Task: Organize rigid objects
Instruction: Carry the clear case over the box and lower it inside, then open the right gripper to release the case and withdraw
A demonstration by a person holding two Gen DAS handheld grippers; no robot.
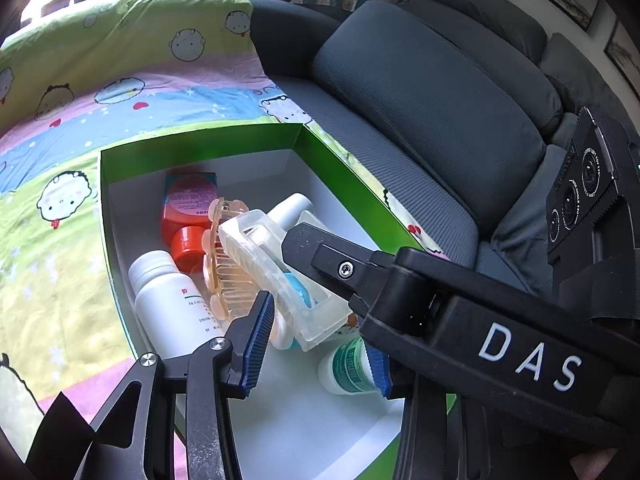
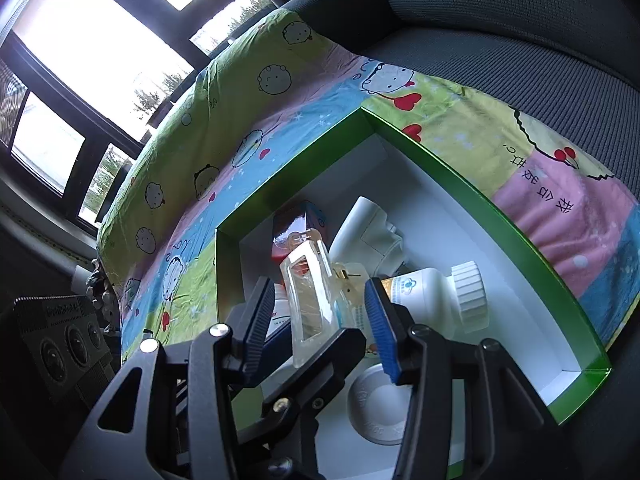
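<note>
Holding the clear plastic frame (image 1: 272, 264) over the green-rimmed box (image 1: 200, 140), you have both tools on one small thing. Your left gripper (image 1: 320, 332) is nearly closed, and its ribbed blue pads pinch the frame's near end. Your right gripper (image 2: 318, 292) stands part-open astride the far half. In its own view a sliver of the things behind shows between each pad and the frame, so I judge it is not pressing.

The frame hangs tilted above the box's contents. Its far end lies by the peach hair claw (image 1: 218, 256) and the red bottle (image 1: 186, 208); whether it touches the claw you cannot tell from here. A white bottle (image 1: 168, 304) lies to the near left and a green-labelled bottle (image 1: 348, 364) to the near right, under your pads.

Expect the frame to be very light, stiff and hollow, with smooth, glossy walls that will likely slide on a loose grip. It looks thin and brittle, so a hard squeeze across the open window could crack it or spring it out.

Take it across the two long rails close to a solid end, where the corners brace it, and use only modest pressure. Your present hold on the near end looks sound. Lower it gently into the bare white floor at the near side of the box, rather than onto the rounded bottles, where it would probably skate.
</note>
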